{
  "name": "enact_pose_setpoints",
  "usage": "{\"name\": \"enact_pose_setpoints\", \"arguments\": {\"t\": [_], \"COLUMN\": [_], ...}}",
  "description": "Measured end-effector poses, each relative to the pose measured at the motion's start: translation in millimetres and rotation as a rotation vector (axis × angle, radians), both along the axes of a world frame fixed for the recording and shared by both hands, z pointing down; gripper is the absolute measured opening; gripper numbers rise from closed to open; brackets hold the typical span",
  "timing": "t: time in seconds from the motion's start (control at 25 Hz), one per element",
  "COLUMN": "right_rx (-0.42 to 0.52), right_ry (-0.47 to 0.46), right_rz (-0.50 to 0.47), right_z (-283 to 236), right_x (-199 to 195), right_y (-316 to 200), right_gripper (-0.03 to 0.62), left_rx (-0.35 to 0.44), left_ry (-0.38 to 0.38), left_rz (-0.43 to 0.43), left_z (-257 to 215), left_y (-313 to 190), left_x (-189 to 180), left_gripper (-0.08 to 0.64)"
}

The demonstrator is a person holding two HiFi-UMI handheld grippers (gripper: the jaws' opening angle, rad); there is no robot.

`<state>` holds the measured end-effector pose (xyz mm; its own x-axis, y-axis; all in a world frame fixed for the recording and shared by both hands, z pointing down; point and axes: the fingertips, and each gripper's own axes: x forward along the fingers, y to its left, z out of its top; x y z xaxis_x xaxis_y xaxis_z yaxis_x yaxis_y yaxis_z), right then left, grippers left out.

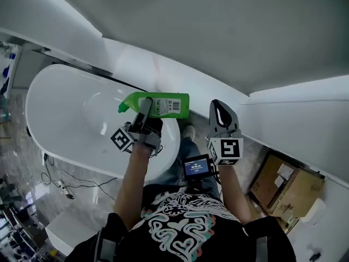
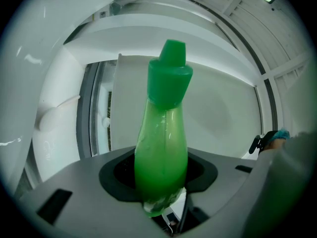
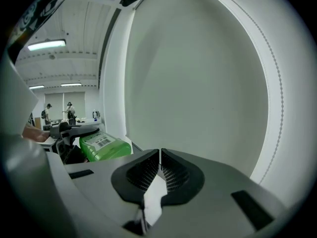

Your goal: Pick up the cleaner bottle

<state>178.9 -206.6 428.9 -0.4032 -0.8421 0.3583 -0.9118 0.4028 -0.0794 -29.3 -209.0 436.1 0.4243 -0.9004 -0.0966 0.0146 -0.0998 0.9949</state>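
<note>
Head view, looking steeply down: one cleaner bottle [image 1: 158,103] of smooth, translucent green plastic lies on its side over the near end of a glossy white oval bathtub [image 1: 65,113]. Its opaque green cap [image 1: 124,107] points toward the picture's left. A white label [image 1: 172,106] with a barcode faces up, its print too small to read. The left gripper [image 1: 146,105] is clamped across the bottle's body. From above I cannot tell whether the bottle is clear of the tub's rim or touches it.

In the left gripper view the bottle [image 2: 161,148] rises between the matte grey jaws. It narrows to a slim neck under the angled, spout-shaped cap [image 2: 170,73]. The bottle covers most of the black pads, and its base is cut off below.

The right gripper [image 1: 219,107] hangs beside the bottle, apart from it. Its two ribbed black pads [image 3: 146,170] are pressed together with nothing between them. From there the bottle [image 3: 104,148] shows only its labelled end; the rest is hidden behind the left gripper.

There are two grippers, each with one black-and-white marker cube [image 1: 122,138]. The right gripper also carries one small lit screen [image 1: 196,167]. One brown cardboard box [image 1: 283,184] stands at the lower right, and thin cables [image 1: 60,184] trail over the grey floor.
</note>
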Motion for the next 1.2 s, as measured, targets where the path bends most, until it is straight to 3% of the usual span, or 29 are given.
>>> {"name": "enact_pose_setpoints", "arguments": {"t": [0.16, 0.52, 0.72, 1.2], "right_rx": [-0.022, -0.018, 0.024, 0.041], "right_ry": [-0.002, 0.011, 0.018, 0.01], "right_rz": [0.011, -0.015, -0.04, -0.033], "right_z": [0, -18, -50, -54], "right_x": [-2, -16, -20, -28], "right_y": [-3, -16, -17, -15], "right_gripper": [0.035, 0.034, 0.028, 0.028], "left_rx": [-0.016, -0.106, -0.093, -0.073], "left_ry": [0.011, 0.114, 0.119, 0.128], "left_rz": [-0.006, -0.014, -0.033, -0.039], "left_z": [-3, -14, -39, -45], "left_y": [-2, -1, 1, -4], "left_x": [-6, -11, -14, -24], "left_gripper": [0.195, 0.195, 0.195, 0.195]}}
